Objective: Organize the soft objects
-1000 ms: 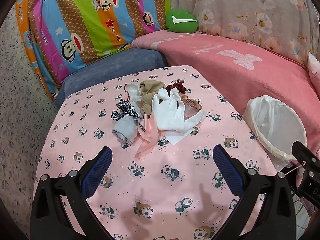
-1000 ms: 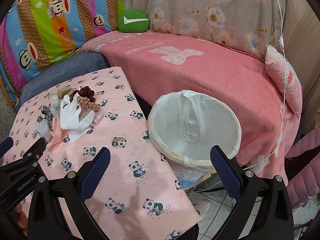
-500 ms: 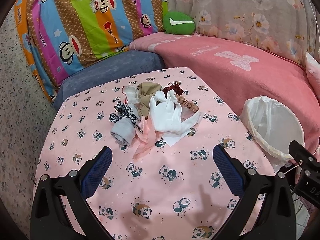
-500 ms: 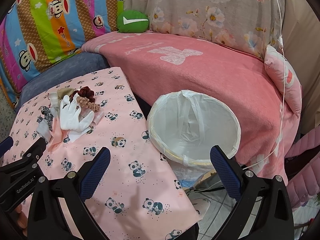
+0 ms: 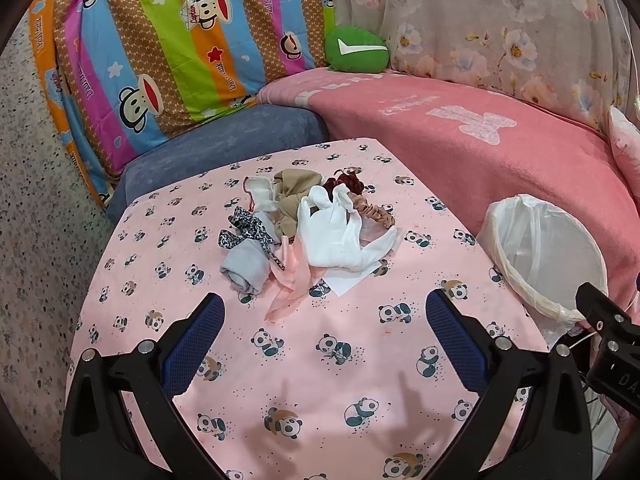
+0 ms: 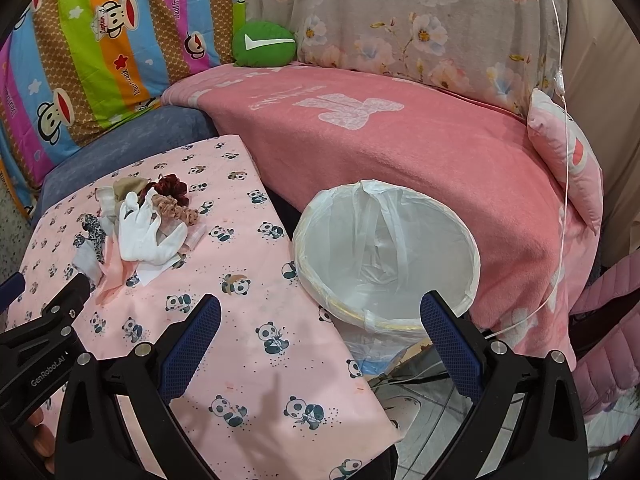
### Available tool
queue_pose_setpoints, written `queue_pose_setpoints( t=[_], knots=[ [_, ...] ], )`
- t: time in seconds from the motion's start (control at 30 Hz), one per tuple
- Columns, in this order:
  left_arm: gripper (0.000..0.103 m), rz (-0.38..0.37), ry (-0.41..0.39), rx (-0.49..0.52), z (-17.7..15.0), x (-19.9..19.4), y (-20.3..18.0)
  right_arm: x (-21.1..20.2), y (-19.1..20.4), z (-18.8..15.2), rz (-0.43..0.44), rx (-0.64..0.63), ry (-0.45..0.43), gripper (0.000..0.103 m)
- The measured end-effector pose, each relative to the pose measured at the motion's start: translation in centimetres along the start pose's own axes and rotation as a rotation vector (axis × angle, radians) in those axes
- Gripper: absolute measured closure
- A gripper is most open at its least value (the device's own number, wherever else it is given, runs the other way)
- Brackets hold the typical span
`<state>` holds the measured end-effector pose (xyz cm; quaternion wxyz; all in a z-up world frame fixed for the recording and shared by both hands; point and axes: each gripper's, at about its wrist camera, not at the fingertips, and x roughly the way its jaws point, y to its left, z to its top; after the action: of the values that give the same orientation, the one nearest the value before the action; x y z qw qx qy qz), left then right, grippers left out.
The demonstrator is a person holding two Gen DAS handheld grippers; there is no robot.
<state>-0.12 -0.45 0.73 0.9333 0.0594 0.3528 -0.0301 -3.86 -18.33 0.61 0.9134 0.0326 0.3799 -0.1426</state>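
Observation:
A heap of soft things lies on the panda-print tablecloth (image 5: 320, 360): a white glove (image 5: 336, 236), a grey sock (image 5: 245, 268), a leopard-print bow (image 5: 246, 230), a pink ribbon (image 5: 292, 284), a beige cloth (image 5: 294, 194), a tan scrunchie (image 5: 376, 212) and a dark red scrunchie (image 5: 348, 182). My left gripper (image 5: 324, 340) hovers open over the cloth, short of the heap, holding nothing. In the right wrist view the white glove (image 6: 144, 232) lies far left, and my right gripper (image 6: 320, 344) is open and empty at the table's right edge, just before the bag-lined bin (image 6: 384, 256).
The white-lined bin (image 5: 544, 256) stands off the table's right side against a pink blanket-covered sofa (image 5: 480, 144). A striped cartoon pillow (image 5: 168, 48), a green cushion (image 5: 356, 50) and a floral cover sit behind. A blue cushion (image 5: 224, 140) borders the table's far left. Speckled floor lies left.
The left gripper has drawn back and risen slightly, so the heap sits a little farther off. The right view is nearly unchanged. Both stay open.

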Motion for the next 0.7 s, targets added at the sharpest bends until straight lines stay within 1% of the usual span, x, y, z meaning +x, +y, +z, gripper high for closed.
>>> queue_pose_setpoints(
  t=[0.7],
  knots=[
    [0.007,-0.034,-0.04,0.019,0.5,-0.4,-1.6,0.2,-1.5,0.0,-0.003,0.025,-0.009,0.005]
  ],
)
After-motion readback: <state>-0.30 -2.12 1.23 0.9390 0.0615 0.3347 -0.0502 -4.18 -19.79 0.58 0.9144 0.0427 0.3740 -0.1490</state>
